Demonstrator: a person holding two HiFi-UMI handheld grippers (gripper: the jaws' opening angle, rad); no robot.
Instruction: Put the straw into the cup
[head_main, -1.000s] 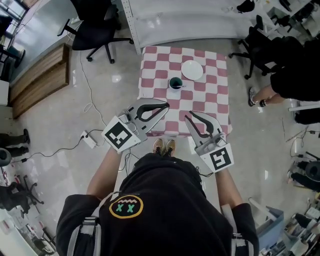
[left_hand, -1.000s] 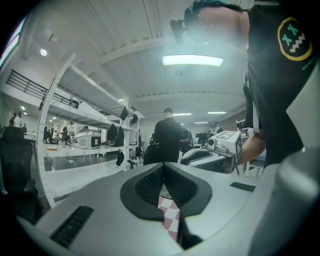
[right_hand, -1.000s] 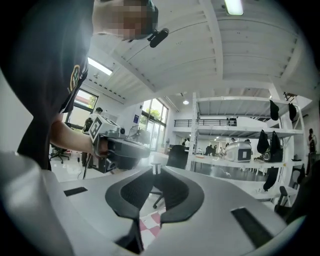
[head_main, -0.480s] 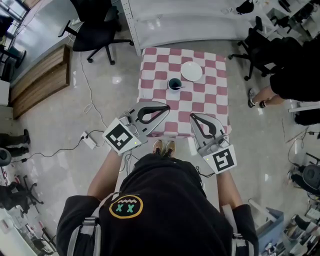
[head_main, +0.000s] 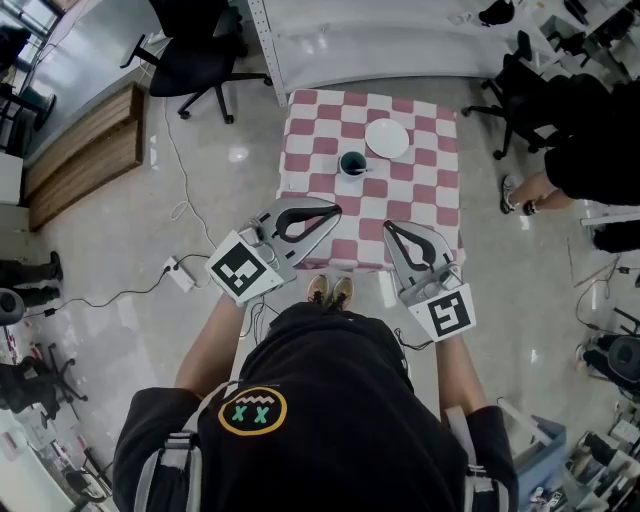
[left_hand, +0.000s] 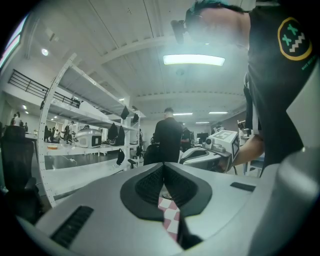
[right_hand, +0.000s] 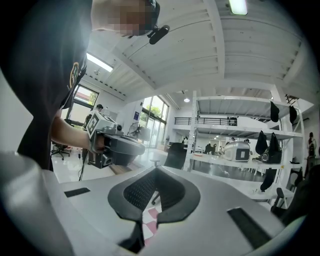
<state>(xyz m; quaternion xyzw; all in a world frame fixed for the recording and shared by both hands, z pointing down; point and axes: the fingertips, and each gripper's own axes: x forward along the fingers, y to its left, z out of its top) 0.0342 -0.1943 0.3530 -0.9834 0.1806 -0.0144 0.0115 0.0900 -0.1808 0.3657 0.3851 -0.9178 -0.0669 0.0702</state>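
Observation:
A dark green cup (head_main: 351, 163) stands on the small table with a pink-and-white checked cloth (head_main: 312, 135), a white plate (head_main: 386, 138) just behind it to the right. I cannot make out a straw in any view. My left gripper (head_main: 333, 211) hovers over the table's near edge, its tips touching and nothing between them; from its own camera the left gripper (left_hand: 163, 165) shows only checked cloth through the gap behind the tips. My right gripper (head_main: 388, 227) is held level at the near right edge, also shut and empty, as the right gripper (right_hand: 156, 169) shows in its own view.
A long white bench (head_main: 360, 40) runs behind the table. Black office chairs (head_main: 195, 60) stand at the back left and right. A seated person (head_main: 585, 150) is at the right. A power strip (head_main: 180, 275) and cables lie on the floor at the left.
The right gripper's jaws have closed from slightly apart to touching. Both grippers have stayed almost where they were.

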